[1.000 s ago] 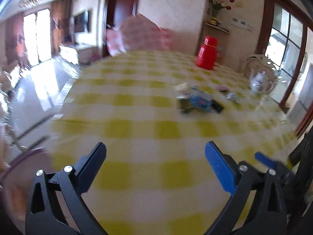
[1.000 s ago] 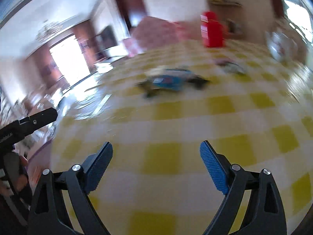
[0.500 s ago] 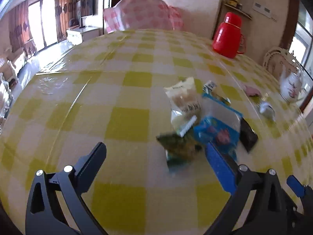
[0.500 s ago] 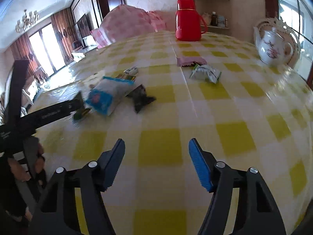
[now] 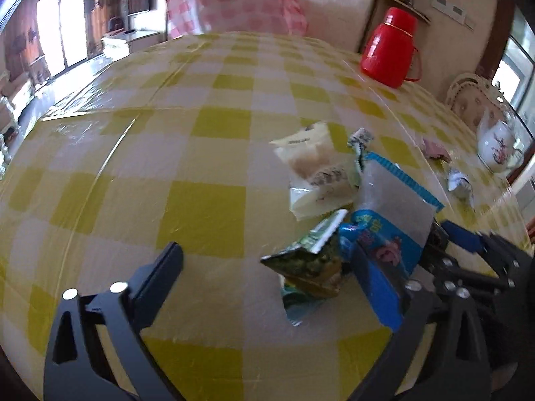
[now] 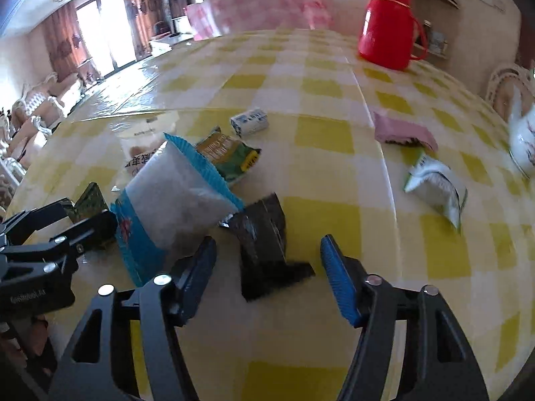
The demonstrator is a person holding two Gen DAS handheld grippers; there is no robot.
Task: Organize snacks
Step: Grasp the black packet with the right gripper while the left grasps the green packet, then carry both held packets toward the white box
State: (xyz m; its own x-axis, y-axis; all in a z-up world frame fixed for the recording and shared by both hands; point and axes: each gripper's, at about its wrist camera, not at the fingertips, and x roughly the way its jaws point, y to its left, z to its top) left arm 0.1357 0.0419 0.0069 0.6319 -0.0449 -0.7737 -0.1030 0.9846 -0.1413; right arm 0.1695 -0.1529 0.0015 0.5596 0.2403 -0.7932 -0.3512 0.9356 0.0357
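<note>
Several snack packets lie on a yellow-checked table. In the left wrist view my left gripper is open; a green packet lies between its fingers, beside a big blue-and-white bag and a cream packet. In the right wrist view my right gripper is open around a black packet. The blue-and-white bag lies just left of it, with a green-yellow packet and a small white packet behind. The left gripper shows at the left edge.
A red thermos stands at the far side. A white teapot stands at the right edge. A pink packet and a white-green packet lie to the right. A pink-checked cover is behind the table.
Both grippers have moved forward and down to the pile. The green packet now lies between the left fingers and the black packet between the right fingers. The right jaws have narrowed a little.
</note>
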